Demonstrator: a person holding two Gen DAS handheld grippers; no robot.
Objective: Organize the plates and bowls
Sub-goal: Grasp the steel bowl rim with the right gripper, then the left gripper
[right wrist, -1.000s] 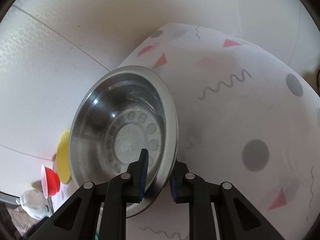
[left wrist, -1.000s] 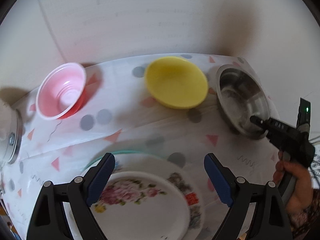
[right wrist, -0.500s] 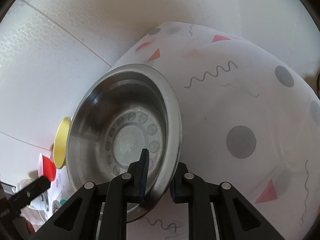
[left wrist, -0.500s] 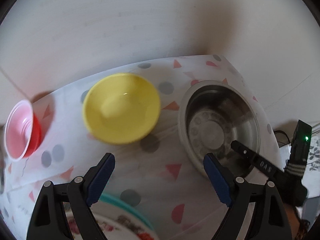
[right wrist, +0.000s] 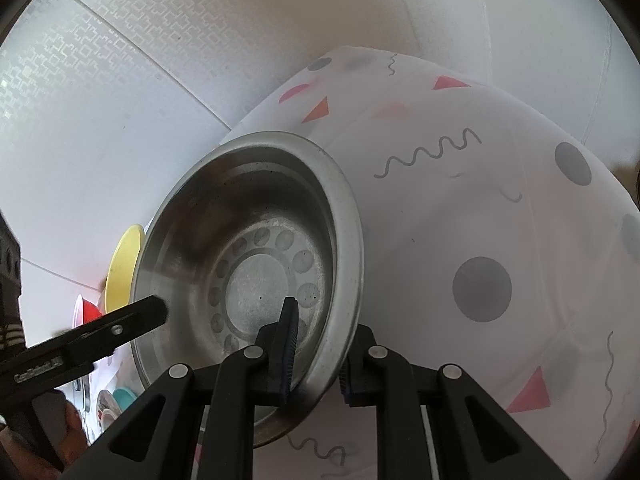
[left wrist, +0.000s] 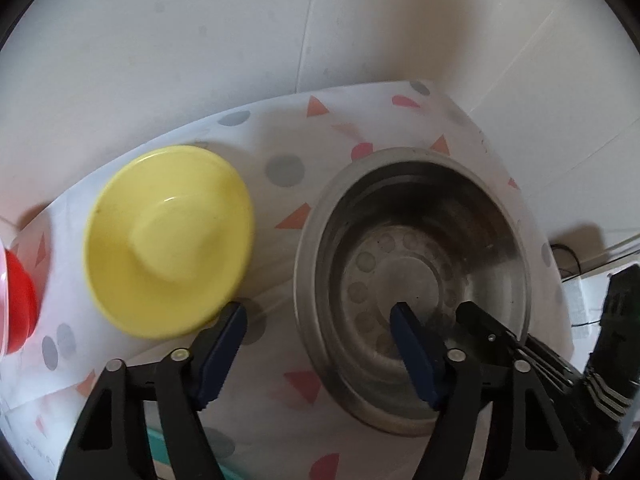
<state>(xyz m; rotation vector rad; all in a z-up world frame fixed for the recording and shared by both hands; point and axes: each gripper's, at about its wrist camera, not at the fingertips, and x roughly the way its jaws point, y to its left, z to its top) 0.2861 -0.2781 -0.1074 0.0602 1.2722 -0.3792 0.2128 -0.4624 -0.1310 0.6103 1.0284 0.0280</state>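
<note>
Right gripper (right wrist: 316,354) fingers pinching near rim of steel bowl (right wrist: 256,248). Left gripper (left wrist: 320,344) fingers spread, just been closing, straddling bowl's left rim, untouching. Yellow bowl (left wrist: 168,236) just beyond left finger, on desk (left wrist: 280,152).

My left camera looks steeply down, close; my right views from the opposite side; both share the steel bowl (left wrist: 412,280) (right wrist: 248,280).

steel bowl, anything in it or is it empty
Empty. Both wrist views look straight into the steel bowl and show only its bare dimpled bottom; the right gripper clamps its near rim, nothing else inside.
</note>
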